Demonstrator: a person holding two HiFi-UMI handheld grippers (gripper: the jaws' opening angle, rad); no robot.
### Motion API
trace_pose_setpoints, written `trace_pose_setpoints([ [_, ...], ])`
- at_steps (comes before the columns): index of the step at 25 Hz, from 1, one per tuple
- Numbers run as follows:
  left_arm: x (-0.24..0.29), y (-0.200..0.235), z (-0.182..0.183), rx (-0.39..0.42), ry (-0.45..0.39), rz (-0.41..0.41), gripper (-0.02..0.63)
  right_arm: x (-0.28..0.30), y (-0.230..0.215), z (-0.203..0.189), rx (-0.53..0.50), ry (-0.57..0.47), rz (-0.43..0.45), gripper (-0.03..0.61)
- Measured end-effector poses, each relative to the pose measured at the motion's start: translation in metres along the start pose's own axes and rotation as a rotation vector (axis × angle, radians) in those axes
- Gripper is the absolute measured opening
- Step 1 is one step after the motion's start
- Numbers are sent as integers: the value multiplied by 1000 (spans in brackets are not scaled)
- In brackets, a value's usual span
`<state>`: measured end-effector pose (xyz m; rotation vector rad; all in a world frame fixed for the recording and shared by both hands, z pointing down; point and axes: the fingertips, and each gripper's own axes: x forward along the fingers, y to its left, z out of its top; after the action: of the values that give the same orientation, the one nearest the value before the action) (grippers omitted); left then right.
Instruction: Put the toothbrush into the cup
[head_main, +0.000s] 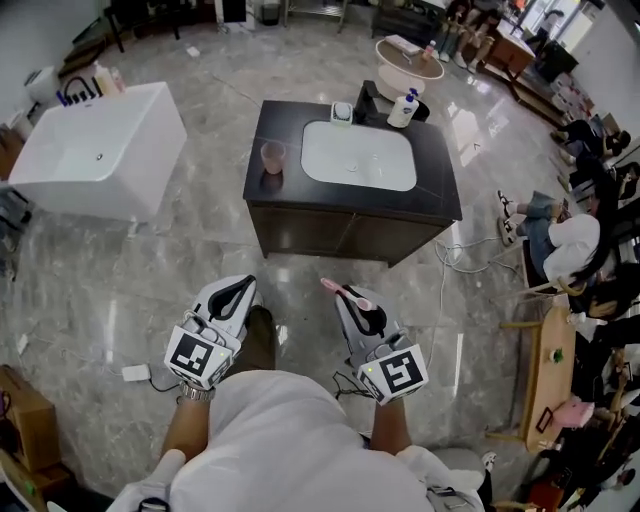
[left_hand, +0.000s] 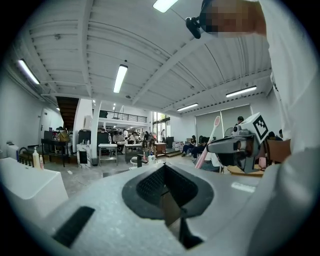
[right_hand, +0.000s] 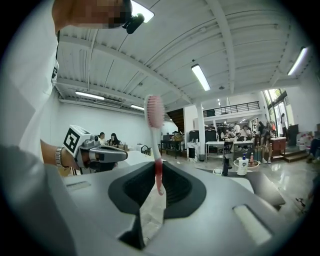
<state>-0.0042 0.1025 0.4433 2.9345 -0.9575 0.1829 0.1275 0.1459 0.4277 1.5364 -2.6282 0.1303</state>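
A pink toothbrush (head_main: 345, 292) stands upright in my right gripper (head_main: 354, 303), which is shut on its handle; in the right gripper view the toothbrush (right_hand: 156, 135) rises from between the jaws with its bristle head on top. My left gripper (head_main: 244, 287) is shut with nothing in it, its jaws meeting in the left gripper view (left_hand: 167, 192). Both grippers are held over the floor, well in front of a dark vanity (head_main: 440, 190). The pink cup (head_main: 273, 156) stands on the vanity's left end, beside the white sink (head_main: 358, 155).
A white bathtub (head_main: 95, 150) stands at the left. A soap bottle (head_main: 403, 108) and a small box sit behind the sink. People sit at the right near a wooden table (head_main: 556, 370). A cable (head_main: 455, 255) lies on the floor by the vanity.
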Motion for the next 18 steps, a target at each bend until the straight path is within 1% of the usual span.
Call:
trace_pose_setpoints([
  [3,32,36,1,-11,-8,-37,2,40,-18,5,-10,23,-21,55],
  [6,63,91,4,-9,-15,-51,2,99,-41,17,-9,31,-38,55],
  [8,80,127,5,-36,-11,-66,2,134,-53,22,-1,59,-63,55],
  [10,89,169,14,-51,-11,-76,2,173,-58,33,4,74,-73,55],
  [12,98,213,22,-26,-7,-61,2,215,-64,44,4,74,-68,55],
  [14,114,247,25,13,0,-59,2,247,-76,50,-1,84,-80,55],
  [16,131,271,28,15,-15,-71,2,271,-88,51,-10,105,-98,55],
  [18,143,289,33,-2,-39,-73,2,289,-99,52,-18,123,-104,55],
])
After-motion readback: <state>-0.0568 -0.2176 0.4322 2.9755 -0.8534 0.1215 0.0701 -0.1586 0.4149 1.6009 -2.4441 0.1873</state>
